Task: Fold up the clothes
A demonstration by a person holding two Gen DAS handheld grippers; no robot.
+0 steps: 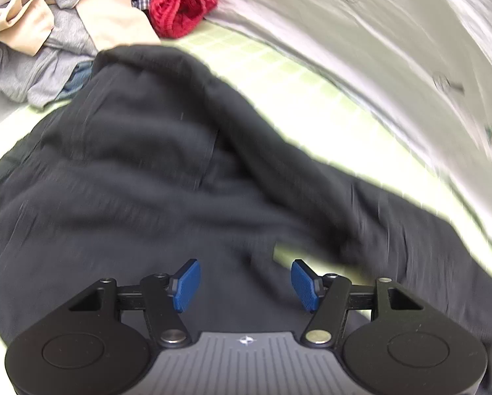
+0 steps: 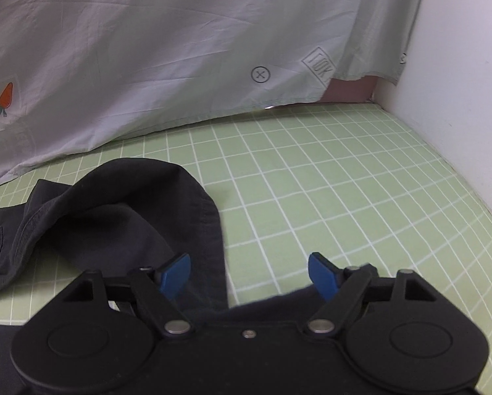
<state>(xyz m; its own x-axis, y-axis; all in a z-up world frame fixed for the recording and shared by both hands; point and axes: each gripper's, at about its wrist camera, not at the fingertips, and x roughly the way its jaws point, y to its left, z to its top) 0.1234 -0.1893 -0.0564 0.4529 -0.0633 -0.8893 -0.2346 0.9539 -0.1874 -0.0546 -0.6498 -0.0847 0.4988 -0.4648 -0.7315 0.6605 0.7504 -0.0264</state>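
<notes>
Over the green checked mat point(image 2: 328, 181), both tongs stand wide apart and grip nothing. Left gripper point(image 1: 246, 284): blue ribbed pads point(image 1: 187, 284) spread, hovering above the black garment point(image 1: 140, 171); contact cannot be told, view blurred. Right gripper point(image 2: 249, 278): pads well apart over the garment's hem point(image 2: 209, 230), a folded band with stitched edge, curving in a loop. Black garment lies spread on the mat, soft matte weave, creased. Pile of clothes point(image 1: 48, 33) beyond it: beige, grey, blue-checked pieces, and a red waffle-textured cloth point(image 1: 180, 0). Pale sheet point(image 2: 147, 49) with carrot print point(image 2: 6, 97) hangs behind, wrinkled. White wall point(image 2: 459, 82) at right.
</notes>
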